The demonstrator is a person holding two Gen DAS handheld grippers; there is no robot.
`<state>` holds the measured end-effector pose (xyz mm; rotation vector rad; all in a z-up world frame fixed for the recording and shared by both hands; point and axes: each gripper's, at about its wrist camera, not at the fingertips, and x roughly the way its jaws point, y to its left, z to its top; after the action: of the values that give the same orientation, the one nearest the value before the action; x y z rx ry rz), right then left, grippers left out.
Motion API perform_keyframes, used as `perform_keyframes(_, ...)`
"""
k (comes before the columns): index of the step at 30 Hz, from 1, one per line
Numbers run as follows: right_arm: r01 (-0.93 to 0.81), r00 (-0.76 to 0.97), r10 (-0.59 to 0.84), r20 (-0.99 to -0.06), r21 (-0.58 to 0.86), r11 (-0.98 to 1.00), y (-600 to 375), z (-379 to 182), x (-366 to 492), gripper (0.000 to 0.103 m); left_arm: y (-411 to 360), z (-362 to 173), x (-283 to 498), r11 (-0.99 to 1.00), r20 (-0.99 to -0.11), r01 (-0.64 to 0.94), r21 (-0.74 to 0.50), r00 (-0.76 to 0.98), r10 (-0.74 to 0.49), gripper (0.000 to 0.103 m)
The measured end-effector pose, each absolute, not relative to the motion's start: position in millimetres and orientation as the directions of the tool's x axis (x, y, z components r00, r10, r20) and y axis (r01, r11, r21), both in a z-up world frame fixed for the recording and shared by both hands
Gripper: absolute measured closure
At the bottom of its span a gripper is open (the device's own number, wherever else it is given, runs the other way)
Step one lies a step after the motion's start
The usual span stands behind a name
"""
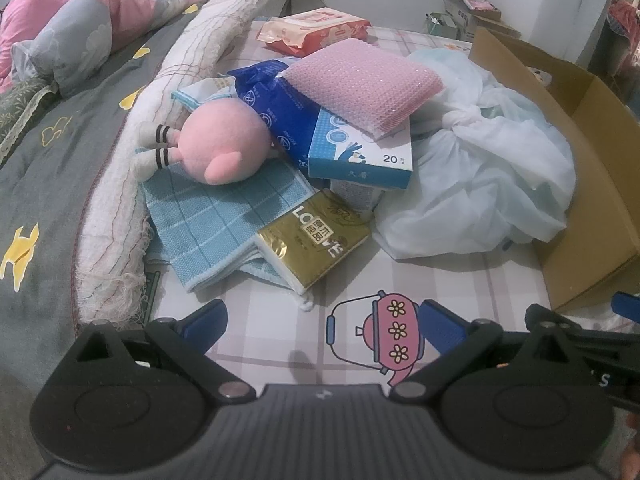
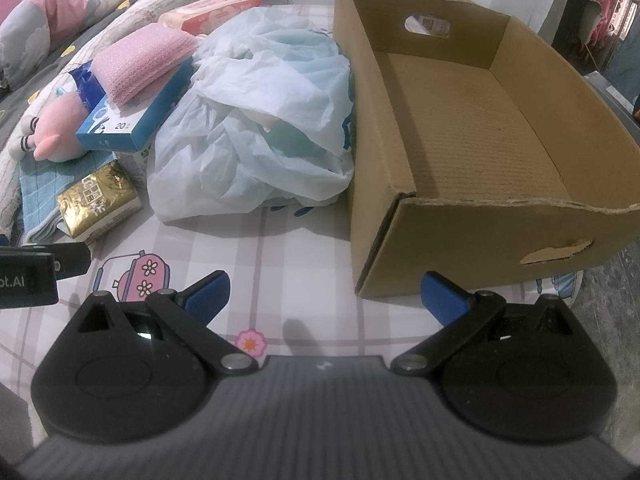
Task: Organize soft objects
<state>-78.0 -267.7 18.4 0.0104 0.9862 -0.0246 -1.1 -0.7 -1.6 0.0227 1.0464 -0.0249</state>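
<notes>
Hovering low over the checked bedsheet (image 2: 304, 248), both tools sat empty with their blue fingers spread wide apart: the left gripper (image 1: 323, 322) faced the pile, the right gripper (image 2: 326, 294) faced the cardboard box (image 2: 472, 128). Plenty of bare sheet lay between the fingers and the stuff, so room to move was fine there. The box stood at the right with its near wall torn along the top edge, open-topped and with nothing inside. Its left wall was touching the crumpled white plastic bag (image 2: 256, 128), so that side was tight.

The soft things were heaped left of the bag. A pink plush toy (image 1: 224, 148) lay on a folded blue checked cloth (image 1: 212, 224), next to a gold tissue pack (image 1: 316, 236) that overlapped the cloth's edge. A pink scrubbing sponge (image 1: 360, 84) sat tilted on top of a blue-and-white box marked 20 (image 1: 360, 156) and a dark blue packet (image 1: 276, 108). A pink wipes pack (image 1: 316, 30) lay further back, and a fringed cream blanket (image 1: 120, 216) bordered the left side.
</notes>
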Motion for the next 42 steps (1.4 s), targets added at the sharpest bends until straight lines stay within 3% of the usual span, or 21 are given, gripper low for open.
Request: perform_keyframes(42, 0.025, 0.550, -0.014, -0.835, 0.000, 1.000, -267.3, 17.6, -78.0, 0.001, -4.3, -2.0, -2.1, 0.999, -0.869, 0.037, 0.007, 0.494, -0.013, 0.001)
